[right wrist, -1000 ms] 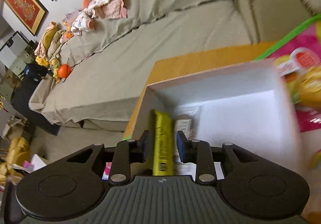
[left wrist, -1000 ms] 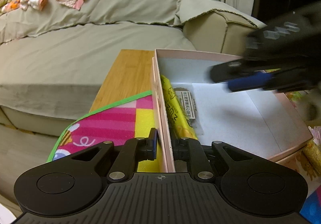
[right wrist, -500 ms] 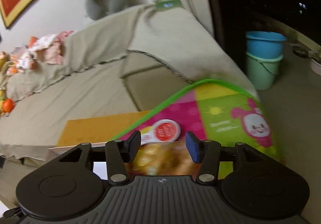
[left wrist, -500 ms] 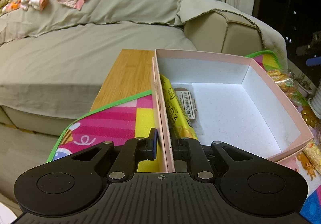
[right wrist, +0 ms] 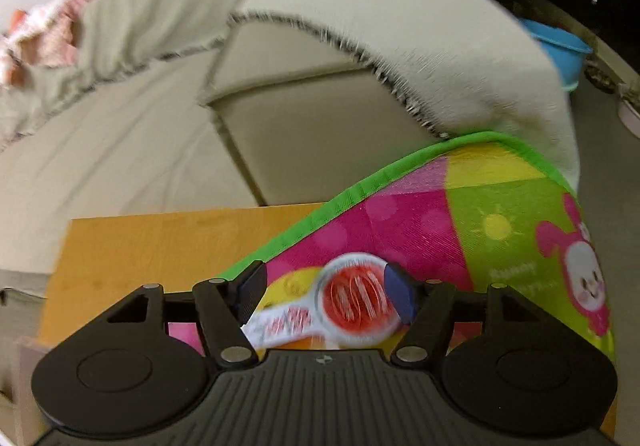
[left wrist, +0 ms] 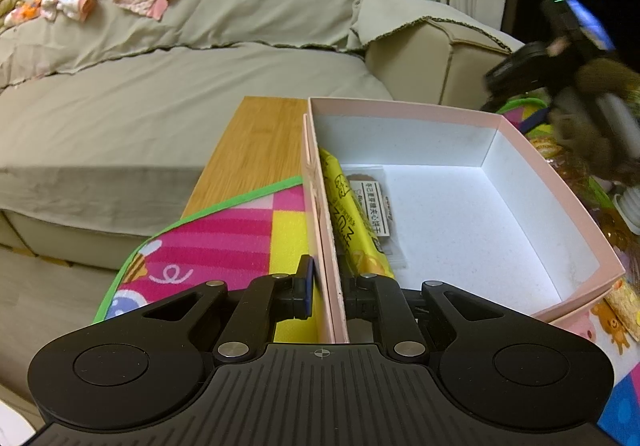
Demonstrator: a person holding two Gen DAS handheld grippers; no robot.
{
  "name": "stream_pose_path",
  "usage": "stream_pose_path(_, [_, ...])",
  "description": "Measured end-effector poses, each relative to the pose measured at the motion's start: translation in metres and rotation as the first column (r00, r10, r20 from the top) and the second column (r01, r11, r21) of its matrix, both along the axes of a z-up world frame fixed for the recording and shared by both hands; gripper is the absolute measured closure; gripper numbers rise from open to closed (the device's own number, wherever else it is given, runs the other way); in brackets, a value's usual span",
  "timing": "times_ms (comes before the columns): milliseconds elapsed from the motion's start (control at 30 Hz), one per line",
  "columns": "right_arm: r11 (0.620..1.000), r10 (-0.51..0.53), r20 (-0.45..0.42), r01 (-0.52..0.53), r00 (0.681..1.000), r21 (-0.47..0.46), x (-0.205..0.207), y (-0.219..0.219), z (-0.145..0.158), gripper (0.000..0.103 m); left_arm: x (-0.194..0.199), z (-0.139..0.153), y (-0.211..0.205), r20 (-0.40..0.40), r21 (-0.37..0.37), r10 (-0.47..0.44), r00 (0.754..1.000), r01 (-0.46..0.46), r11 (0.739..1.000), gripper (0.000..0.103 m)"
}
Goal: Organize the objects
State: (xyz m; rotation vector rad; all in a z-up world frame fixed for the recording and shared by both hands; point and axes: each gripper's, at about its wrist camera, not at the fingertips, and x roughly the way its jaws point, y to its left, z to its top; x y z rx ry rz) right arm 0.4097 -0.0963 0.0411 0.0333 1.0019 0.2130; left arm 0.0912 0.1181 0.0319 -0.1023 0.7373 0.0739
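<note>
My left gripper is shut on the left wall of a pink box with a white inside. The box holds a yellow snack pack and a small clear biscuit packet along its left side. My right gripper is open, its fingers on either side of a white packet with a red round label that lies on the colourful mat. The right gripper also shows blurred at the right of the left wrist view.
The box and mat lie on a wooden table in front of a beige sofa. Several snack packets lie on the mat right of the box. A blue bucket stands beyond the sofa arm.
My right gripper left the box, swung right over the mat and has lowered around the red-labelled packet, its jaws wider. My left gripper and the box have not moved.
</note>
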Motion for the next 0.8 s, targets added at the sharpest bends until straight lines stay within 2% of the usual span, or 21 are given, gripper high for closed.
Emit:
stream_pose_path(67, [0.999,0.021,-0.043,-0.023,0.999,-0.048,0.015,0.013,-0.012,0.041,0.0,0.001,0.001,-0.001,-0.003,-0.002,1.0,0.002,1.0,0.09])
stream_pose_path(133, [0.987,0.072,-0.045,-0.078,0.996,-0.137,0.017,0.021,-0.016,0.057,-0.001,0.001,0.001,0.0,-0.007,-0.001,1.0,0.001,1.0,0.09])
stream_pose_path(200, [0.974,0.13,-0.051,-0.137,0.99,-0.178,0.012,0.017,-0.014,0.063,-0.002,0.001,0.001,0.003,-0.013,0.006,1.0,-0.006,1.0,0.09])
stream_pose_path(400, [0.963,0.187,-0.083,-0.199,0.979,-0.183,-0.029,-0.027,-0.013,0.063,-0.002,0.001,0.001,0.007,-0.03,0.029,1.0,-0.029,0.999,0.09])
stream_pose_path(567, [0.973,0.218,-0.094,-0.224,0.971,-0.059,-0.082,-0.061,-0.005,0.063,-0.001,0.001,0.0,0.007,-0.029,0.034,0.999,-0.034,0.999,0.091])
stream_pose_path(667, [0.958,0.284,-0.103,-0.28,0.953,0.053,-0.122,-0.075,0.003,0.063,0.0,0.001,-0.001,0.007,-0.024,0.039,0.999,-0.039,0.999,0.091])
stream_pose_path(733, [0.946,0.313,-0.05,-0.307,0.948,0.101,-0.153,-0.089,0.02,0.063,0.0,0.001,-0.003,0.005,-0.015,0.041,0.999,-0.041,0.999,0.091])
stream_pose_path(767, [0.941,0.317,0.002,-0.314,0.949,0.123,-0.168,-0.098,0.032,0.063,0.0,0.001,-0.004,0.005,-0.01,0.04,0.999,-0.04,0.999,0.091])
stream_pose_path(800, [0.939,0.304,0.068,-0.311,0.95,0.15,-0.182,-0.113,0.045,0.058,0.0,0.001,-0.004,0.007,-0.002,0.039,0.999,-0.039,0.999,0.091])
